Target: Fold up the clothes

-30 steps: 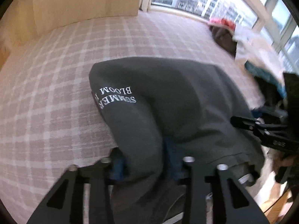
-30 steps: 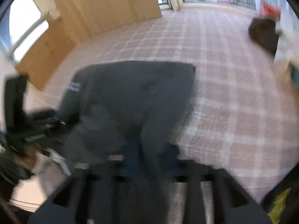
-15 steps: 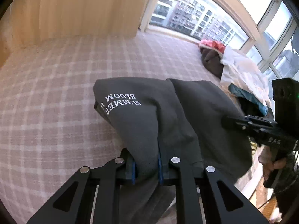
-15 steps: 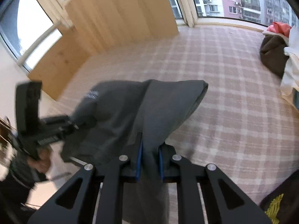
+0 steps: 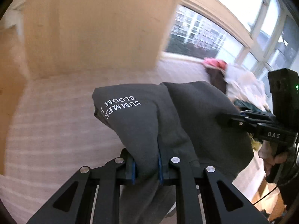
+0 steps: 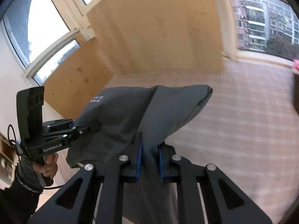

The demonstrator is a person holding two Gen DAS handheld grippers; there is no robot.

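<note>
Since we want fold made in air, left tongs [image 5: 146,165] and right tongs [image 6: 149,160] each pinch bunched edge of grey sweatshirt [image 5: 168,123], lifted off checked bed [image 5: 56,123], draped between us so cloth hangs straight.

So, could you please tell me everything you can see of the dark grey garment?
The dark grey garment looks like soft, thick sweatshirt fabric with white lettering reading SUMMER BLOOM near one fold. It is doubled over and hangs draped above the pale checked bed surface. The left tool pinches one bunched part and the right tool another, each between blue pads. Its lower part drops out of sight.
</note>
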